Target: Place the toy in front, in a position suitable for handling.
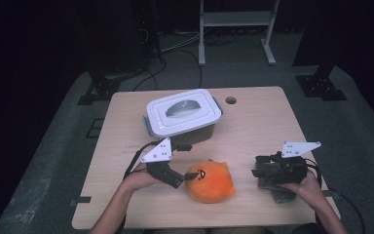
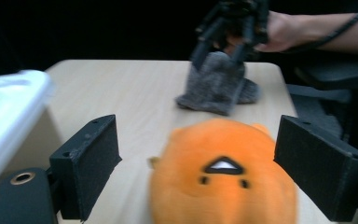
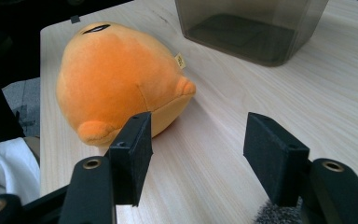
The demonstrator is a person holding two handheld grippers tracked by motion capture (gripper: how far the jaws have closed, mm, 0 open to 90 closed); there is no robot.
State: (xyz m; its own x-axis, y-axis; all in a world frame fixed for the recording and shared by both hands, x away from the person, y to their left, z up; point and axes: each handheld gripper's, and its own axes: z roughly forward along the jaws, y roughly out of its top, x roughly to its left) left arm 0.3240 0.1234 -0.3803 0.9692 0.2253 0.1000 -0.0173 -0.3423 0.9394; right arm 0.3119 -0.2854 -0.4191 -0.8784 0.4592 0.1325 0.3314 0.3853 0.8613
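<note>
An orange plush toy (image 1: pixel 209 181) with a small black-and-white face lies on the wooden table (image 1: pixel 263 122) near its front edge. My left gripper (image 1: pixel 179 179) sits at the toy's left side. In the left gripper view its jaws stand wide apart around the plush toy (image 2: pixel 223 182), with a gap on the left side. My right gripper (image 1: pixel 258 171) is open at the table's right, over a grey fuzzy cloth thing (image 1: pixel 280 194). The right gripper view looks past its own gripper (image 3: pixel 196 140) at the plush toy (image 3: pixel 121 74); nothing lies between the pads.
A grey box with a white handled lid (image 1: pixel 182 114) stands at the table's middle back, just beyond the left gripper. There is a round hole (image 1: pixel 231 100) in the tabletop behind it. A white frame (image 1: pixel 236 19) and cables are on the floor beyond.
</note>
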